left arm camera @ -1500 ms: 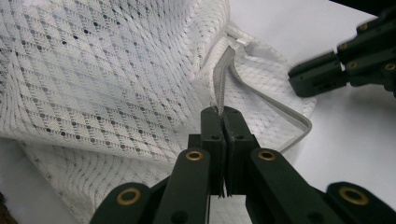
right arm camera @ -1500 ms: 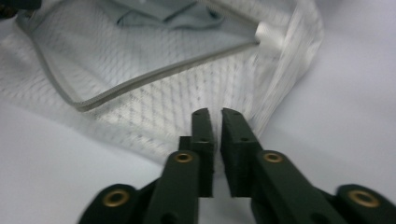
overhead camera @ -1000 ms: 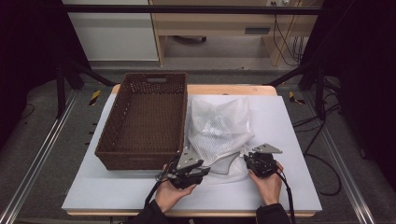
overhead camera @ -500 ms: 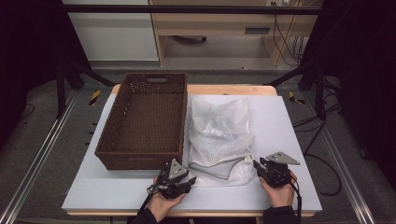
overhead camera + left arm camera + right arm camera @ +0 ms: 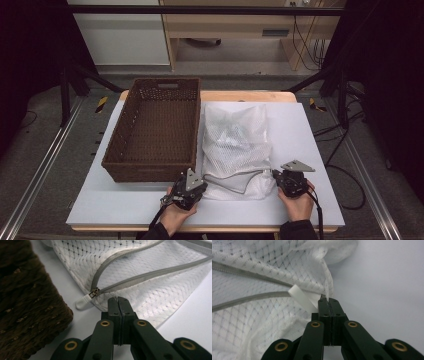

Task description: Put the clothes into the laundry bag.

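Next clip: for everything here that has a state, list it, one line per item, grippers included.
Mesh laundry bag: lying flat on the table beside the basket, something inside.
Zipper: open, its two sides parted; slider at the corner near the basket.
Wicker basket: upright, empty.
Left gripper: jaws shut at the bag's edge; a pinch on the fabric is unclear.
Right gripper: jaws shut, pinching the bag's mesh edge.

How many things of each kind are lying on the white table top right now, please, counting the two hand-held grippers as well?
Wicker baskets: 1, the brown basket, empty.
Mesh bags: 1, the white mesh bag, its grey zipper partly open.
Grippers: 2, the left gripper shut beside the bag's edge, and the right gripper shut on a fold of the mesh.
Total: 4
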